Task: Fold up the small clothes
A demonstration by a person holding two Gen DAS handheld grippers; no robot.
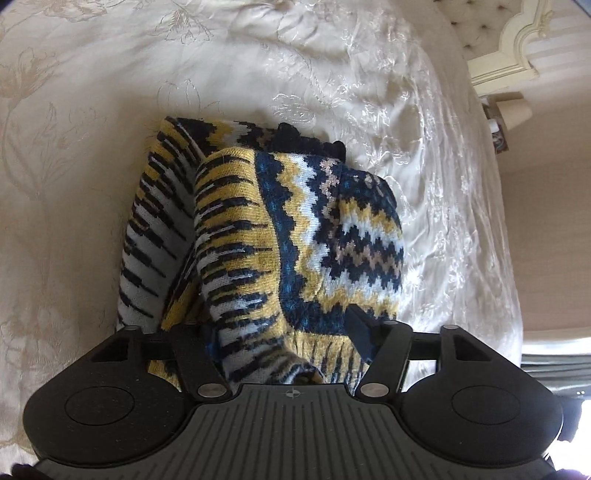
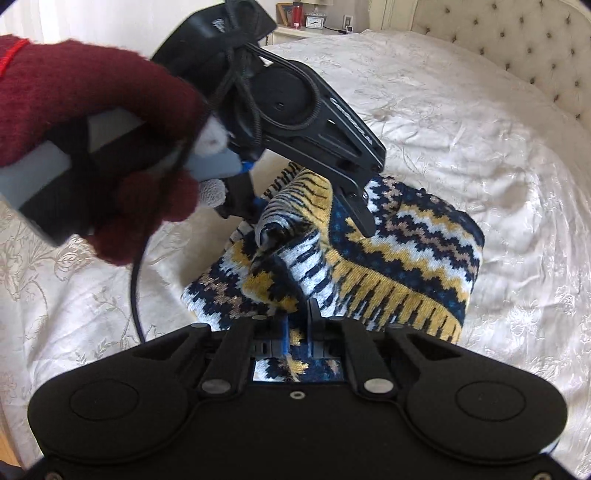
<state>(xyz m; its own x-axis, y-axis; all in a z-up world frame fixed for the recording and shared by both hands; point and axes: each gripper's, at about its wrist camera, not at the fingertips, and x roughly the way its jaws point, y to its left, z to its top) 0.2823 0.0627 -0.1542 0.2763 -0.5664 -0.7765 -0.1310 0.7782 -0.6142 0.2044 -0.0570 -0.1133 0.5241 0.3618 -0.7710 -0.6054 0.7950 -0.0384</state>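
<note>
A knitted garment (image 1: pixel 266 236) in navy, yellow and white zigzag lies bunched on the cream bedspread (image 1: pixel 110 110). My left gripper (image 1: pixel 284 328) has its jaws wide apart with a thick fold of the knit between them. In the right wrist view the left gripper (image 2: pixel 314 210), held by a hand in a dark red glove (image 2: pixel 74 122), stands over the garment (image 2: pixel 388 258) with one finger (image 2: pixel 358 210) pressing into it. My right gripper (image 2: pixel 299 325) is shut on the near edge of the garment.
The embroidered bedspread (image 2: pixel 461 129) covers the whole bed. A tufted headboard (image 2: pixel 517 40) stands at the far right. A bedside table (image 2: pixel 314 27) holds a clock, a red bottle and a frame. A black cable (image 2: pixel 135 280) hangs from the left gripper.
</note>
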